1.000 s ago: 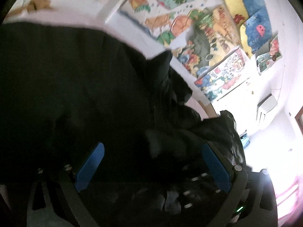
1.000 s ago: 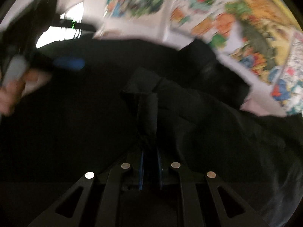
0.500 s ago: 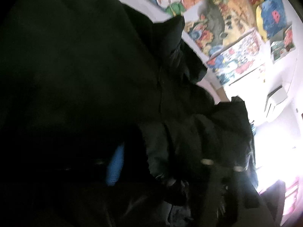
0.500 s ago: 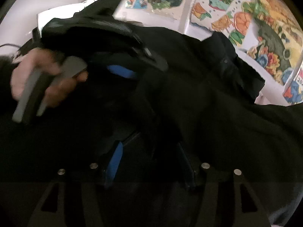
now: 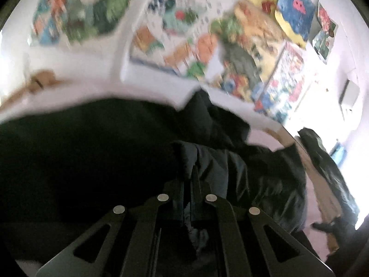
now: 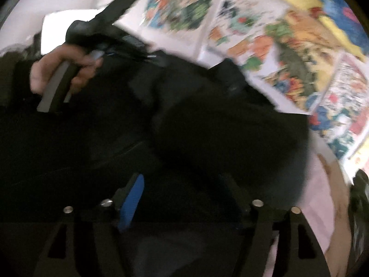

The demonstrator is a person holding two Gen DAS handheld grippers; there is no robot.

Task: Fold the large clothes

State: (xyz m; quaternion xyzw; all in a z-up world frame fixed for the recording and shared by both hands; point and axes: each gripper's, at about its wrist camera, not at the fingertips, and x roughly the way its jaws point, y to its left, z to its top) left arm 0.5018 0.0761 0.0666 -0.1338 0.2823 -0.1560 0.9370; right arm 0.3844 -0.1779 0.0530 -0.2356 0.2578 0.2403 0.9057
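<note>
Fabric of a black jacket (image 5: 96, 152) is seen pinched between the closed fingers of the left gripper (image 5: 193, 177), the garment spread over a pale surface (image 5: 260, 138). Only the right wrist view shows the person's left hand (image 6: 62, 69) on its handle, and the right gripper (image 6: 184, 189) spread wide, blue pad (image 6: 131, 203) exposed. Blurred colourful posters (image 6: 265, 34) carry no readable writing.
</note>
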